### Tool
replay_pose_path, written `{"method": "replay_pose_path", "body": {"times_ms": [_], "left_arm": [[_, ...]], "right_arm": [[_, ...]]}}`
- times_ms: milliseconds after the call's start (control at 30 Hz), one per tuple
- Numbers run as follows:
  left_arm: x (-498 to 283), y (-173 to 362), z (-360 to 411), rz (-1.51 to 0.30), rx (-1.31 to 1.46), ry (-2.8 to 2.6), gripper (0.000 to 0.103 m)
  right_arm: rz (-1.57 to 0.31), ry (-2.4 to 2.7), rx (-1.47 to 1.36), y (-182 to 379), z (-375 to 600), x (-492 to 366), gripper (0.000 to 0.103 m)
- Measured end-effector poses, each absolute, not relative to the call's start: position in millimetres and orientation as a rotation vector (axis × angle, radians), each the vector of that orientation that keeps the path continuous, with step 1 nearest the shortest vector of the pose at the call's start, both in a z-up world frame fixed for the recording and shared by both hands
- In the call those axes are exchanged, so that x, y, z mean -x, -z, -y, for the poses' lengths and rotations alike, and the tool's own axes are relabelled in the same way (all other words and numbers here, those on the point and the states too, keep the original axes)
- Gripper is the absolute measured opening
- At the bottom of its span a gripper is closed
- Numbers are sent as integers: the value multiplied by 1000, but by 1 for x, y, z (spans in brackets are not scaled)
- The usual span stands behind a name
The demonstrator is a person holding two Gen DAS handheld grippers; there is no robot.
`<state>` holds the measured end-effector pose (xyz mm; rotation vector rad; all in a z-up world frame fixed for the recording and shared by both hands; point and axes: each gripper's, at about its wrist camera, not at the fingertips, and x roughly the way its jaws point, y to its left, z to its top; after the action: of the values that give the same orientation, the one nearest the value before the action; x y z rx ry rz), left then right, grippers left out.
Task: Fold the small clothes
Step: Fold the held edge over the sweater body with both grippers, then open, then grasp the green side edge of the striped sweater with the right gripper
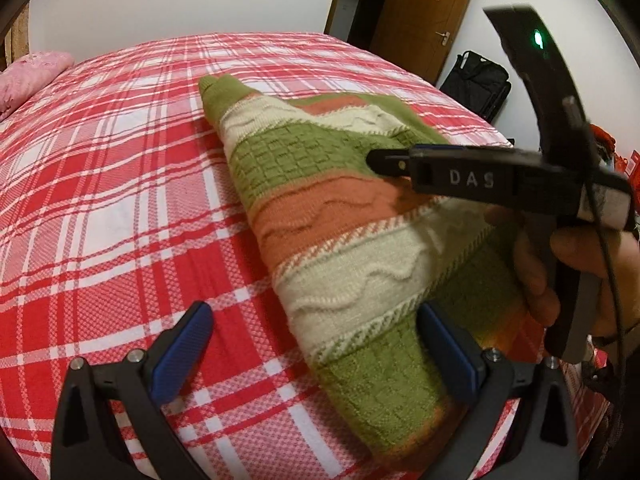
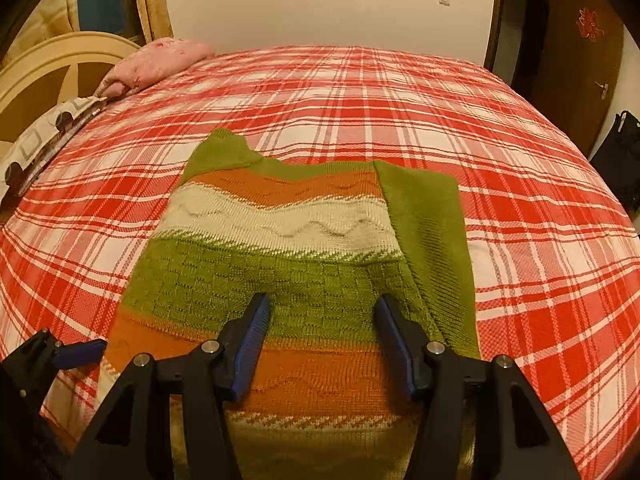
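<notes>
A small knitted sweater (image 2: 280, 236) with green, cream and orange stripes lies flat on the red plaid bed; a green sleeve (image 2: 432, 240) is folded over its right side. It also shows in the left wrist view (image 1: 320, 208). My right gripper (image 2: 322, 340) is open and empty, hovering over the sweater's near part. It shows from the side in the left wrist view (image 1: 384, 162). My left gripper (image 1: 316, 348) is open and empty at the sweater's near left edge; its tip shows in the right wrist view (image 2: 76, 352).
The red and white plaid bed sheet (image 1: 120, 200) covers the bed. A pink pillow (image 2: 160, 60) lies at the headboard. A brown door (image 1: 424, 12) and a black bag (image 1: 480, 80) stand beyond the bed's far side.
</notes>
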<state>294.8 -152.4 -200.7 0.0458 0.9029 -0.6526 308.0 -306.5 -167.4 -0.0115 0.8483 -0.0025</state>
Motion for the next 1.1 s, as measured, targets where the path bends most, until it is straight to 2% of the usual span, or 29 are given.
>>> {"method": "replay_pose_path", "body": {"times_ms": [333, 500, 600, 733, 933, 1100], "left_arm": [[-296, 195, 147, -927, -5, 625, 103], [-305, 164, 146, -813, -11, 595, 103], [-320, 174, 163, -849, -83, 559, 103], [-331, 193, 164, -927, -23, 546, 103], [-320, 202, 137, -1012, 152, 610, 103], [-311, 203, 143, -1008, 151, 615, 103]], "right_arm": [[-832, -74, -39, 164, 332, -290, 56], [-795, -111, -89, 151, 347, -277, 57], [-778, -58, -105, 141, 358, -284, 57], [-905, -44, -100, 167, 367, -305, 58], [-855, -114, -292, 163, 411, -297, 59], [-816, -87, -439, 163, 449, -308, 59]]}}
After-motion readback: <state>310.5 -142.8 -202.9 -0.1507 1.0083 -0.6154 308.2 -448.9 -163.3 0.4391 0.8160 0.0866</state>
